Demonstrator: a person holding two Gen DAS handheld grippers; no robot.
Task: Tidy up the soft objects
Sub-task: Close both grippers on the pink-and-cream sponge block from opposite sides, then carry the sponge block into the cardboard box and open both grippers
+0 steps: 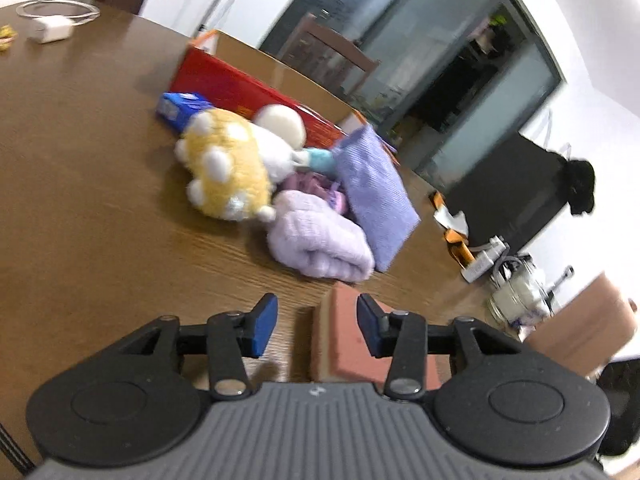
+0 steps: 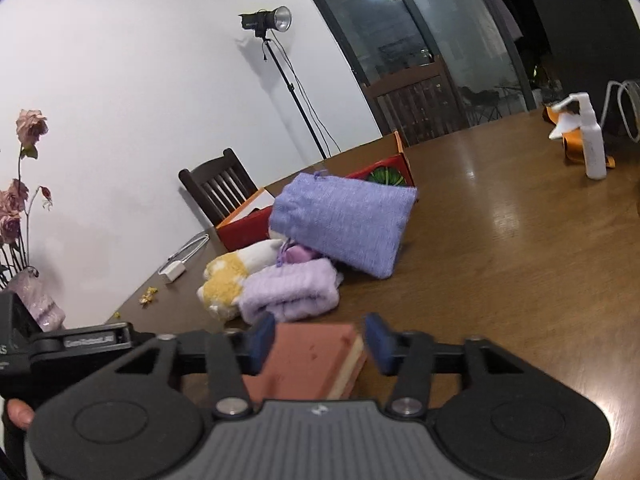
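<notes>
Right wrist view: on the brown wooden table (image 2: 500, 248), the red cardboard box (image 2: 244, 226) sits behind the lavender knitted drawstring pouch (image 2: 344, 222), the folded lilac towel (image 2: 290, 294) just before it, nearer still a pink sponge block (image 2: 308, 364) between the right gripper (image 2: 320, 344)'s unclenched blue fingers (image 2: 378, 344), the left gripper (image 1: 318, 326)'s fingers likewise released.

Two close, low wrist views over the table (image 1: 80, 200), sharing the soft pile (image 2: 288, 292).

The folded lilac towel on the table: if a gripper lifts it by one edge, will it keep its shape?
Probably not. The lilac towel looks thick and loosely folded, so it would likely unfold and hang limp. Its fluffy surface should grip well, and it seems light. It touches the yellow plush toy, which may shift.
</notes>
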